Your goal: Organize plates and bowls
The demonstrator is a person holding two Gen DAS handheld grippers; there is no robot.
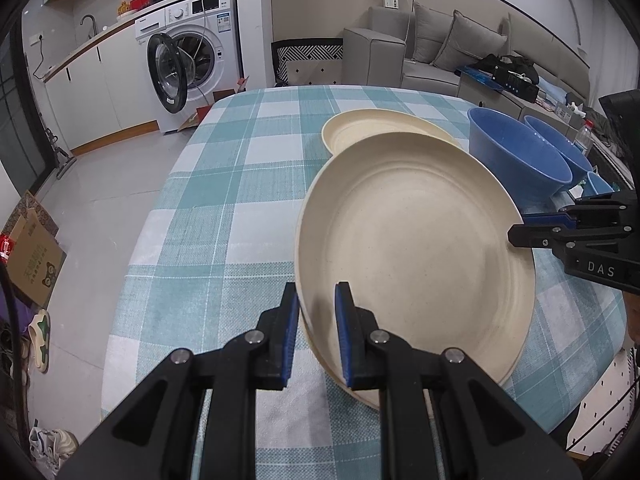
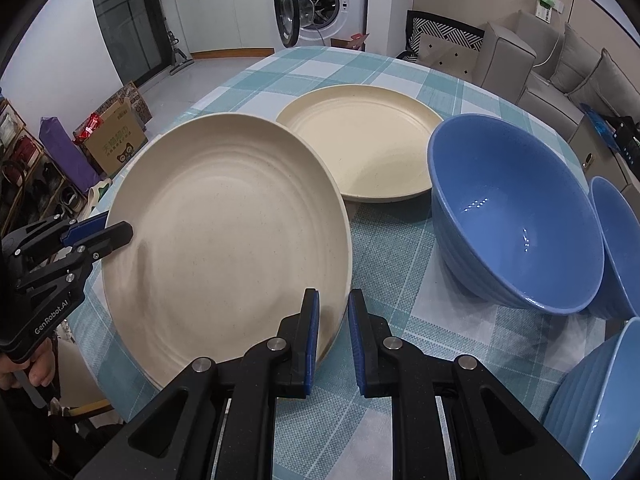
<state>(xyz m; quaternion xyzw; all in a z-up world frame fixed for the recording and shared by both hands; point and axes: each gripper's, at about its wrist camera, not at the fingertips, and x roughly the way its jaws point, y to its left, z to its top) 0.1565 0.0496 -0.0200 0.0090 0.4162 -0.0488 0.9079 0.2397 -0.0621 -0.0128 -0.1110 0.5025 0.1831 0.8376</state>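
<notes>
- Both our grippers are clamped on the same cream plate point(image 2: 224, 240): the left gripper point(image 1: 317, 332) pinches its near rim on our left side, the right gripper point(image 2: 333, 336) pinches the rim on the opposite side. Pads pressed together on the thin edge in both wrist views.
- The plate looks tilted and lifted off the checked tablecloth point(image 1: 224, 184); its far edge overlaps our view of a second cream plate point(image 2: 360, 140), which lies flat on the cloth further back.
- A large blue bowl point(image 2: 516, 216) stands just beside the held plate on our right, with more blue bowls point(image 2: 620, 248) at the frame edge beyond it.
- Step in hand, as we judge it: carrying the held plate toward the flat one, to stack plates together.
- Next move calls for keeping both grips level with each other, carrying the plate forward over the flat plate, clearing the large blue bowl's rim, then lowering centred before letting go.
- Risk: uneven release could let the plate slide off the stack.
</notes>
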